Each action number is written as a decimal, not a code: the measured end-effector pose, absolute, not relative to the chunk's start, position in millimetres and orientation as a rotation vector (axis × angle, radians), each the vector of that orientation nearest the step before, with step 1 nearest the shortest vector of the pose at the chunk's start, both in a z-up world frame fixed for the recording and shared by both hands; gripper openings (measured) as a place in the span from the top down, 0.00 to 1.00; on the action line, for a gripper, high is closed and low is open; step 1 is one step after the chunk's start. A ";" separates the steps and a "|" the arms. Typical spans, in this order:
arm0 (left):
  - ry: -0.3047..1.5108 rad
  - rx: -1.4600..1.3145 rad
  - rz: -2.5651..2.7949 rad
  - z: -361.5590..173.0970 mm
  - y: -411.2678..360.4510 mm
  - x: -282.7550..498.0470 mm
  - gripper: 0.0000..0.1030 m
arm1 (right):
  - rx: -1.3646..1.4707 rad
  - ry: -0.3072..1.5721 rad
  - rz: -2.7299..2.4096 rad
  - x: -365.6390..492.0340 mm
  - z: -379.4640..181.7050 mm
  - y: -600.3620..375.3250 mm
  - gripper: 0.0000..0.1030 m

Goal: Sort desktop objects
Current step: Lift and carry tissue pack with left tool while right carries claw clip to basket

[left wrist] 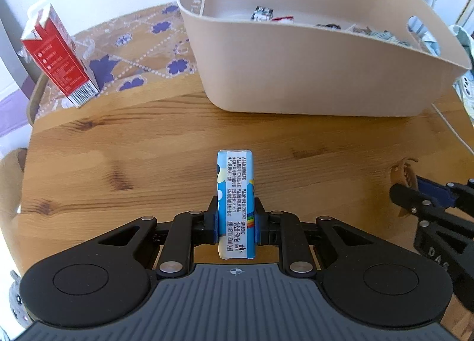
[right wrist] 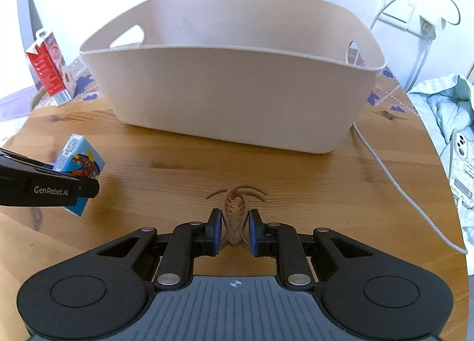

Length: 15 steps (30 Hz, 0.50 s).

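Note:
My left gripper (left wrist: 236, 216) is shut on a small blue drink carton (left wrist: 236, 193) and holds it above the wooden table (left wrist: 133, 145), in front of the beige basket (left wrist: 311, 74). The carton also shows in the right wrist view (right wrist: 80, 163), held off the table. My right gripper (right wrist: 235, 222) has its pads on either side of a brown hair claw clip (right wrist: 236, 207) that rests on the table; the jaws look closed on it. The basket (right wrist: 237, 98) stands straight ahead of it. The right gripper and clip show at the right edge of the left wrist view (left wrist: 414, 193).
A red and white carton (left wrist: 56, 56) stands at the table's far left on a flowered cloth (left wrist: 142, 54). Several small items lie in the basket. A white cable (right wrist: 394, 181) runs along the right side. A phone (right wrist: 460, 169) and a crumpled cloth (right wrist: 444, 98) lie at the right edge.

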State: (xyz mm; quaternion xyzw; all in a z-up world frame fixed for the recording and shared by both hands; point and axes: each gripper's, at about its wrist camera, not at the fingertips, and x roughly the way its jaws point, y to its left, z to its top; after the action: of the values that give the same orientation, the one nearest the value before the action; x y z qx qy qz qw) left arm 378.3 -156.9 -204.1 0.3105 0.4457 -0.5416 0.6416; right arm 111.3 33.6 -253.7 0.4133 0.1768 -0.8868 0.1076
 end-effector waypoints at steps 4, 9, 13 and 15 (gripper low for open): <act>0.994 0.702 -1.256 -189.8 -148.4 381.0 0.81 | 1.194 0.510 -2.602 120.1 -240.1 37.5 0.84; 0.929 0.700 -1.283 -165.7 -140.5 384.1 0.81 | 1.170 0.480 -2.605 130.8 -215.6 44.8 0.84; 0.864 0.700 -1.315 -145.6 -135.2 386.7 0.81 | 1.111 0.480 -2.612 136.2 -190.0 49.8 0.84; 0.843 0.703 -1.326 -136.0 -133.8 390.6 0.81 | 1.079 0.477 -2.620 137.3 -175.8 51.7 0.84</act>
State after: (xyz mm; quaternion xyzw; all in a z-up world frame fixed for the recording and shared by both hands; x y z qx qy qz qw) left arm 390.6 -133.8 -136.0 0.3096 0.3713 -0.5841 0.6520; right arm 137.3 51.7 -175.8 0.3720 0.1646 -0.9036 0.1340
